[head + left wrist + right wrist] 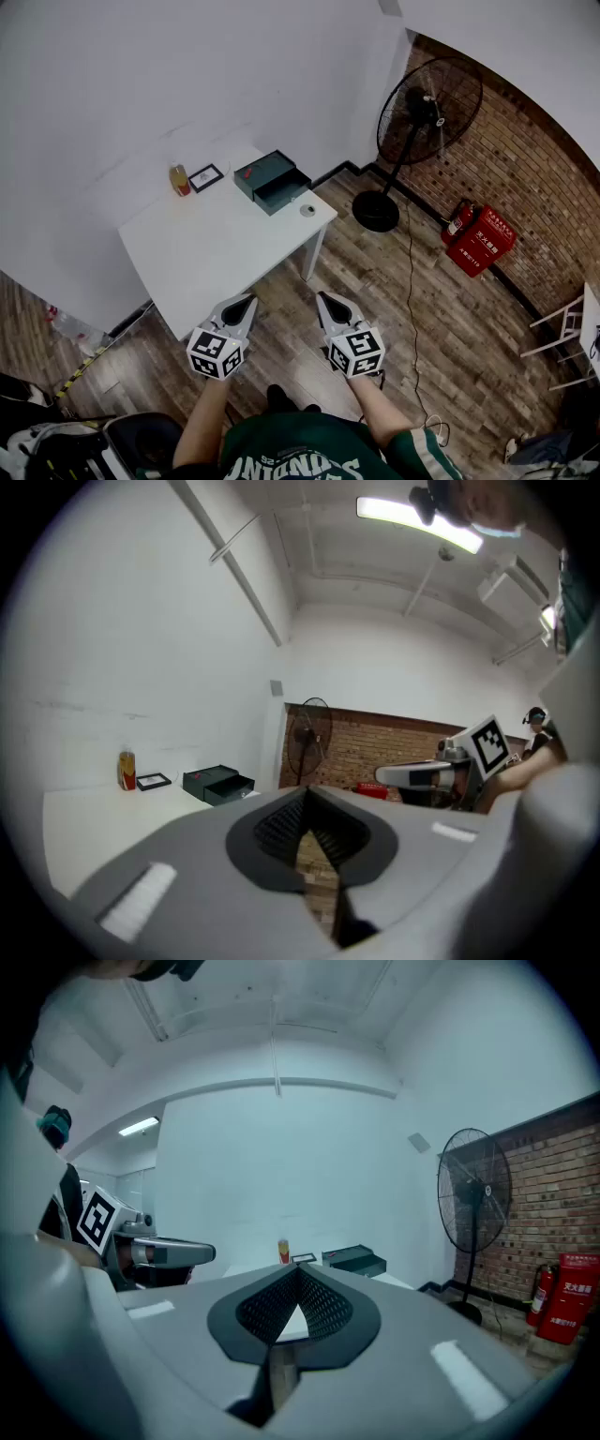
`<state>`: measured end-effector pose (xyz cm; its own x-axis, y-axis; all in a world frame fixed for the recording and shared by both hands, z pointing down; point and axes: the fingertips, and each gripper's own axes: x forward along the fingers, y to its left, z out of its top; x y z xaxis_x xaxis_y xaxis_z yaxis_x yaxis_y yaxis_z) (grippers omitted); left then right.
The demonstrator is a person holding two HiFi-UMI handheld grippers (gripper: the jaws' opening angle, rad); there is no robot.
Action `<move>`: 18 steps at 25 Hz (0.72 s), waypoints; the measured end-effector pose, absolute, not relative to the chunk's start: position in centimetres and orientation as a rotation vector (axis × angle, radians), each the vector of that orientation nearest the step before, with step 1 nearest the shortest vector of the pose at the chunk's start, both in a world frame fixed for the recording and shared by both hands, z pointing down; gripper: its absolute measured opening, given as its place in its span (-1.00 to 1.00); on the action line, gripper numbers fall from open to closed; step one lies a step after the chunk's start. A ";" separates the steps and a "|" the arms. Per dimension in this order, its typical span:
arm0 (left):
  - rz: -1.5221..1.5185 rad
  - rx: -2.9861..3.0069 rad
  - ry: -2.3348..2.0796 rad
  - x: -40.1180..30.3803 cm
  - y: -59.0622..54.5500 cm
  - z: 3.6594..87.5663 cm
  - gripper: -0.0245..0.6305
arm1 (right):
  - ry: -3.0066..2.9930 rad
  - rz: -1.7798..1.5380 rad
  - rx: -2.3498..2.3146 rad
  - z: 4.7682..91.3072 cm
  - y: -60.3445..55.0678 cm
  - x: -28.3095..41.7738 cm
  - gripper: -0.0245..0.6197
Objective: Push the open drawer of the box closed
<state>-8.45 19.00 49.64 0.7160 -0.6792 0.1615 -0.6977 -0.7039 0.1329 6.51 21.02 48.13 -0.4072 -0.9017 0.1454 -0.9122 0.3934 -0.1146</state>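
Observation:
A dark green box (267, 175) stands at the far right corner of the white table (206, 253), and its drawer (285, 193) is pulled out toward the table's right edge. The box also shows small in the left gripper view (217, 785) and the right gripper view (354, 1260). My left gripper (249, 299) and right gripper (323, 298) hang side by side over the wooden floor, in front of the table's near corner and far from the box. Both are shut, with nothing between their jaws (307, 789) (298, 1267).
An orange bottle (179, 180) and a small framed card (205, 176) stand left of the box, and a small round disc (307, 210) lies by the drawer. A standing fan (422, 117), red fire extinguishers (476, 236) and a brick wall lie to the right.

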 end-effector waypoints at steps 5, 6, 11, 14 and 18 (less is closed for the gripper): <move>0.152 2.730 -1.106 -8.8 18.4 50.0 -0.77 | -2.570 0.235 1.676 48.2 20.6 6.1 -0.92; 0.152 2.728 -1.105 -8.9 18.2 50.1 -0.77 | -2.570 0.239 1.674 48.4 20.5 6.0 -0.92; 0.149 2.727 -1.098 -9.3 16.6 50.5 -0.77 | -2.567 0.282 1.672 49.5 19.0 5.7 -0.92; 0.149 2.731 -1.094 -9.6 15.6 50.5 -0.77 | -2.555 0.297 1.685 49.9 18.1 5.8 -0.92; 0.155 2.733 -1.075 -9.9 14.6 50.7 -0.77 | -2.547 0.327 1.711 50.2 17.3 5.7 -0.92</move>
<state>-9.92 14.60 50.69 0.7299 -0.6621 0.1700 -0.6831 -0.7154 0.1467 5.67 17.25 50.24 -0.3842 -0.9087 0.1631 -0.9205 0.3634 -0.1438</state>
